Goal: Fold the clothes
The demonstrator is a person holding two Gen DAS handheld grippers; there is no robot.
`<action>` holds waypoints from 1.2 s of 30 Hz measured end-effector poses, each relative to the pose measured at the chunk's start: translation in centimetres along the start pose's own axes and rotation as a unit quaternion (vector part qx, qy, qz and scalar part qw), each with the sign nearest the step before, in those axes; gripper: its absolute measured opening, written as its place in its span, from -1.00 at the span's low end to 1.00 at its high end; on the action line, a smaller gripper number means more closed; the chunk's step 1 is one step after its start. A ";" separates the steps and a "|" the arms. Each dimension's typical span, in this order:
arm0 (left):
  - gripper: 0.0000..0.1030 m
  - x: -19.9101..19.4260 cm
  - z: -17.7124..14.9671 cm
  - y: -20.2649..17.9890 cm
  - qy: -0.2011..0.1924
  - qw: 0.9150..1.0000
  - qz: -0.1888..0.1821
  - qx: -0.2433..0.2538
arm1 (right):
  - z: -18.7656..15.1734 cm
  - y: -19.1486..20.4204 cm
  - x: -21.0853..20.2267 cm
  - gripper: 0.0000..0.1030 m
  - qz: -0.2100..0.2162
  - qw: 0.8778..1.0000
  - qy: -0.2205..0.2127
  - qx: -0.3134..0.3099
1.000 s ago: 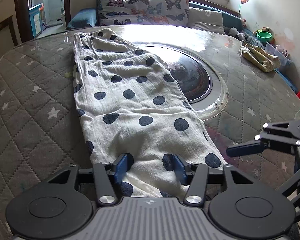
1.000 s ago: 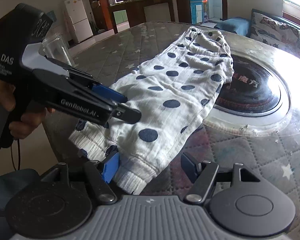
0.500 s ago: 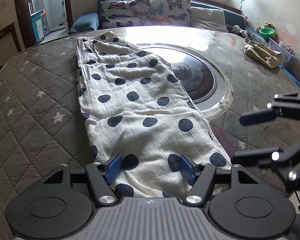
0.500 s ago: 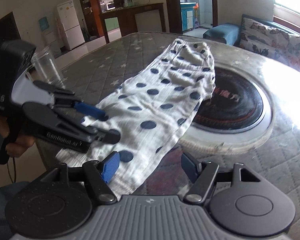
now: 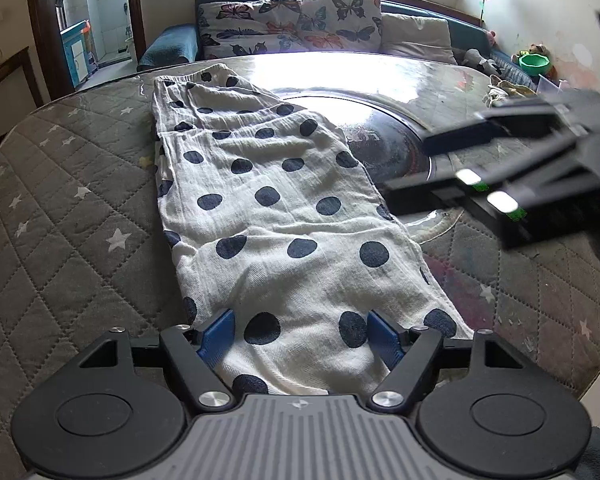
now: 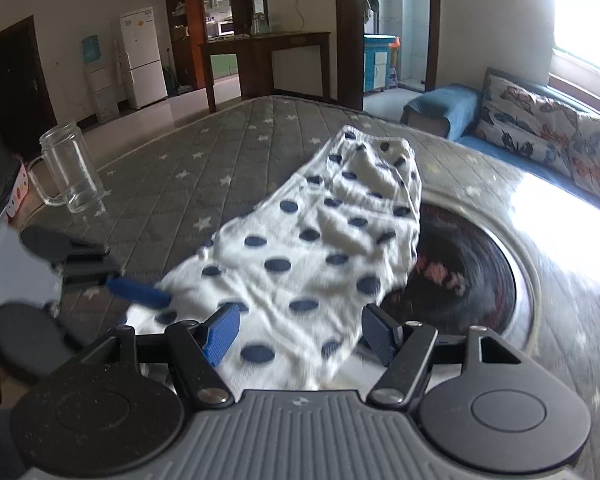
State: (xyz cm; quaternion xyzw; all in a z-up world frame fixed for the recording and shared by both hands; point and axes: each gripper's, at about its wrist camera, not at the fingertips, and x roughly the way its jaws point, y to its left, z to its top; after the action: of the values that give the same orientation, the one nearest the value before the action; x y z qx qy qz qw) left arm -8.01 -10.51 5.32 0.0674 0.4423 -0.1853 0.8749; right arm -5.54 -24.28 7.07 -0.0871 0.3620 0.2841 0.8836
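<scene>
Quilted round table (image 5: pixel 72 208) | polka-dot garment (image 5: pixel 284 216) lies lengthwise, near hem between left gripper (image 5: pixel 300 336) and right gripper (image 6: pixel 298 334), both spread wide | glass mug (image 6: pixel 70 172) well apart.

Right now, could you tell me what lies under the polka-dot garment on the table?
The polka-dot garment lies mostly on the quilted star table cover; its right edge overlaps the dark round turntable. Whether anything else sits beneath it cannot be seen, as the cloth covers it.
</scene>
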 end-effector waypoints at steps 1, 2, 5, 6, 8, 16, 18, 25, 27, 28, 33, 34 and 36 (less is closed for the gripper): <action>0.48 0.0 0.0 0.1 0.001 1.000 -0.001 -0.001 | 0.5 -0.1 0.5 0.33 0.000 1.000 0.000 -0.002; 0.48 0.1 0.0 0.1 0.001 1.000 -0.002 -0.001 | 0.8 -0.2 1.0 0.33 0.001 1.000 0.000 -0.003; 0.48 0.2 0.0 0.3 0.003 1.000 -0.006 -0.004 | 1.9 -0.6 3.0 0.27 0.000 1.000 0.005 -0.008; 0.49 0.2 -0.1 0.4 0.003 1.000 -0.007 -0.005 | 2.1 -0.7 3.6 0.24 -0.002 1.000 0.008 -0.010; 0.49 0.3 -0.1 0.4 0.004 1.000 -0.009 -0.005 | 2.6 -1.3 5.2 0.23 -0.008 1.000 0.012 -0.007; 0.54 0.2 -0.2 0.8 0.010 1.000 -0.022 -0.001 | 3.2 -5.0 10.3 0.17 -0.016 0.998 0.047 0.036; 0.54 0.1 -0.2 0.9 0.012 1.000 -0.026 0.000 | 2.9 -5.9 11.3 0.15 -0.022 0.997 0.055 0.045; 0.54 -0.8 0.8 2.2 0.004 0.999 -0.049 -0.023 | 4.1 -7.7 11.0 0.15 -0.027 0.997 0.042 0.059; 0.54 -1.0 1.6 2.8 -0.005 0.998 -0.055 -0.036 | 4.8 -7.8 10.9 0.15 -0.020 0.997 0.035 0.061; 0.54 -1.0 2.0 3.2 -0.010 0.997 -0.057 -0.042 | 5.1 -7.7 11.1 0.15 -0.017 0.998 0.033 0.059; 0.54 0.5 3.2 4.1 -0.013 0.998 -0.045 -0.053 | 5.8 -7.0 12.9 0.15 -0.001 0.998 0.039 0.047; 0.54 1.0 3.3 4.3 -0.010 0.997 -0.045 -0.054 | 5.7 -7.0 13.2 0.15 -0.003 0.998 0.042 0.046; 0.54 1.9 3.4 4.7 -0.004 0.997 -0.044 -0.058 | 5.4 -7.3 14.0 0.15 -0.006 0.997 0.053 0.049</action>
State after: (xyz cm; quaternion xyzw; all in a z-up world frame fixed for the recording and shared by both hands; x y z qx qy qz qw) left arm -2.64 -7.68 5.66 -0.0036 0.4513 -0.1980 0.8701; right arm 9.84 -22.25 0.98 -0.0613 0.4213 0.2556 0.8680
